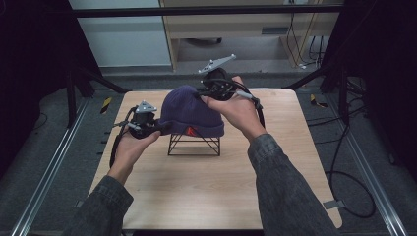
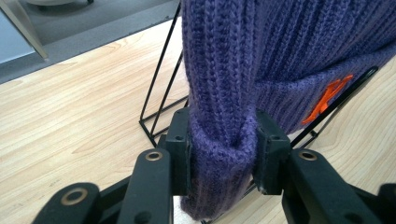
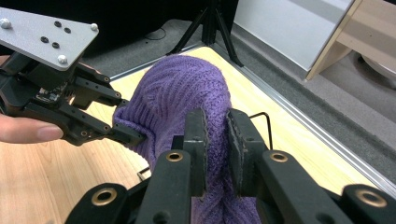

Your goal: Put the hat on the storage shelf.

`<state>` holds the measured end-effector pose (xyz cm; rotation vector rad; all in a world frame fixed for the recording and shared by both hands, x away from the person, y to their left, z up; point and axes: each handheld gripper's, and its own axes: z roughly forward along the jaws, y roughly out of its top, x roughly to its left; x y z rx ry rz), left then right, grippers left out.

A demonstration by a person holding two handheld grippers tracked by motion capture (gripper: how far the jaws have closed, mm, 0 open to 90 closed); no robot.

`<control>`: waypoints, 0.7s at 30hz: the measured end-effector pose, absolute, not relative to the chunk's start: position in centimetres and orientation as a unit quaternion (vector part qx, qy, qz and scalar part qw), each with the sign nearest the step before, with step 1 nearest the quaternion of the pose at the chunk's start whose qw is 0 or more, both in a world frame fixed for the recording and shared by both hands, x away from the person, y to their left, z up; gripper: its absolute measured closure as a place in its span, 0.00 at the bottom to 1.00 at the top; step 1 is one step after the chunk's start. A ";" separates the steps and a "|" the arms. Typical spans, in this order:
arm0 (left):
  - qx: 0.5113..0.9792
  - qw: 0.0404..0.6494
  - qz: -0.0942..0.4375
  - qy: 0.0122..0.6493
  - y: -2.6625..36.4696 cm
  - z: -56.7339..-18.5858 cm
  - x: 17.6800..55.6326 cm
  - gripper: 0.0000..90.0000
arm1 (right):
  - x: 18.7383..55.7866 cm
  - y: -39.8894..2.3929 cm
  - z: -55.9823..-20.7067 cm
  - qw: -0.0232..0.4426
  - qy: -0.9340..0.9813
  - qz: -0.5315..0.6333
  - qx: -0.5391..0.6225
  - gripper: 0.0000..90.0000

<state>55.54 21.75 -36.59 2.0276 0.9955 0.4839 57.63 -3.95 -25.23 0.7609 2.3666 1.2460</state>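
Purple knit beanie (image 1: 189, 110) draped over black wire stand (image 1: 193, 144), mid wooden table (image 1: 206, 196). Ribbed knit, folded cuff. Orange stitched mark on cuff (image 2: 327, 95), front side facing person; looks like a letter, maybe K, not readable for sure. No other writing or labels legible.

Left gripper (image 1: 156, 129) at beanie's left cuff edge, jaws clamped tight on a bunched fold of the cuff (image 2: 222, 154), fabric squeezed between both pads. Right gripper (image 1: 204, 93) at the crown, far side, jaws pinched nearly together on a fold of knit (image 3: 215, 149). Grey three-cornered plates on top of both. Left gripper (image 3: 133, 135) also seen in right gripper view, biting cuff edge.
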 end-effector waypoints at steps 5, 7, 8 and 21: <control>0.803 0.403 0.190 0.396 22.0 -36.9 55.6 0.71 | 57.6 -3.7 -25.5 0.174 0.840 0.438 0.268 0.88; 0.803 0.402 0.189 0.397 22.1 -37.0 55.5 0.71 | 57.6 -3.7 -25.6 0.172 0.841 0.437 0.266 0.88; 0.803 0.402 0.188 0.397 22.2 -37.1 55.5 0.71 | 57.6 -3.6 -25.7 0.171 0.843 0.435 0.266 0.88; 0.805 0.397 0.177 0.405 22.7 -38.9 55.5 0.70 | 57.6 -3.2 -27.4 0.162 0.853 0.417 0.268 0.87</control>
